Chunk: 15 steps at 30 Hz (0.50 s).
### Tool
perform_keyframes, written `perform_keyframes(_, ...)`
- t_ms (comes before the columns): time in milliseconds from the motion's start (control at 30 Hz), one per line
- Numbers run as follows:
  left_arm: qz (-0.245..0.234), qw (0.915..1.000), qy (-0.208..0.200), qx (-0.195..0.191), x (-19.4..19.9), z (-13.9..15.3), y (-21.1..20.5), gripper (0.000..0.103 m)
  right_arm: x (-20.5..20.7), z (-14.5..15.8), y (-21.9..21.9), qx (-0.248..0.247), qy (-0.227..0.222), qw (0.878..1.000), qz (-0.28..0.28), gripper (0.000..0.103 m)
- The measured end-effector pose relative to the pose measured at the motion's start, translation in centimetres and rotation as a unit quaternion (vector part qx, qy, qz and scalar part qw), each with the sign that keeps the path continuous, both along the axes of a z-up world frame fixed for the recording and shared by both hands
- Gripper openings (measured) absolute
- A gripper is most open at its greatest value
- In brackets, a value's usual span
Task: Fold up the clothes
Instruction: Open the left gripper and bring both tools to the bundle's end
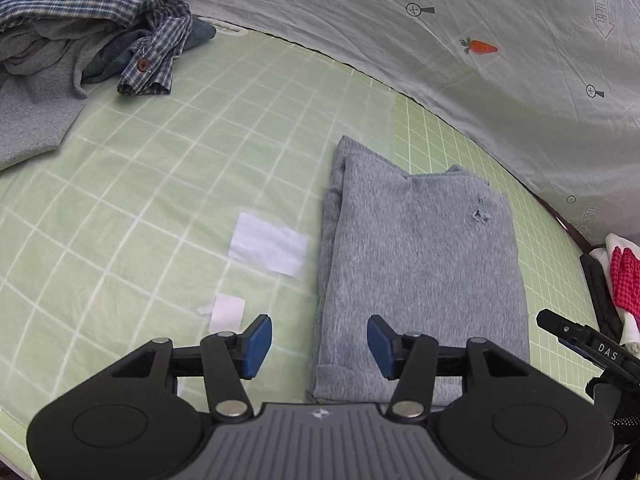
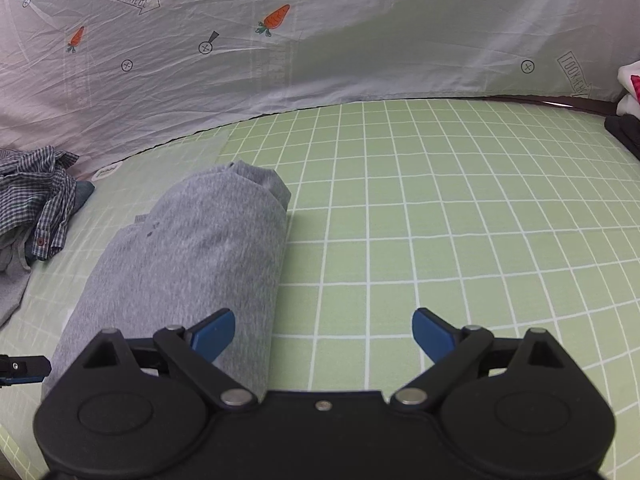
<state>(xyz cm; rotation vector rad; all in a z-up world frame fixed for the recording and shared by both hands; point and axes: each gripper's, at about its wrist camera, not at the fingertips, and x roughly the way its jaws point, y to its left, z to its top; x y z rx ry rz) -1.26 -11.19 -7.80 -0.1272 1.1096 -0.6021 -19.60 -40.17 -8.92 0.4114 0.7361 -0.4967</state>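
My left gripper (image 1: 319, 346) is released, blue pads apart with nothing between them, hovering over the near edge of the folded grey knit garment (image 1: 420, 264). My right gripper (image 2: 323, 336) is also released, spread wide, empty, its left pad over the garment's right edge.

The garment lies flat on the green grid-pattern bed sheet (image 2: 440, 220), as a long folded rectangle running from the near edge toward the back edge. It has a small hole near the far end.

An unfolded pile sits at the back-left corner: a blue-and-white checked button shirt (image 1: 152, 52) on top of grey clothes (image 1: 36, 92).

A grey carrot-print sheet (image 2: 320, 60) hangs along the back edge.
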Motion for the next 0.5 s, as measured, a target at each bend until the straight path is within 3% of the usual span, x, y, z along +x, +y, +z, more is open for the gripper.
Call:
perform_keyframes(267, -0.036, 0.9992, 0.006, 0.015, 3.1, -1.1, -4.8, 0.061, 3.9, 0.3, 0.0, 0.022, -0.013, 0.999, 0.043, 0.098)
perform_keyframes(400, -0.062, 0.9976, 0.009, 0.029, 4.1, -2.2, -7.4, 0.061, 6.5, -0.5, 0.1, 0.05, -0.001, 0.997, 0.052, 0.098)
perform_keyframes(500, -0.078, 0.9966, 0.007, 0.026, 4.7, -2.4, -8.4, 0.068, 8.0, -1.5, 0.0, 0.076, 0.013, 0.995, 0.057, 0.099)
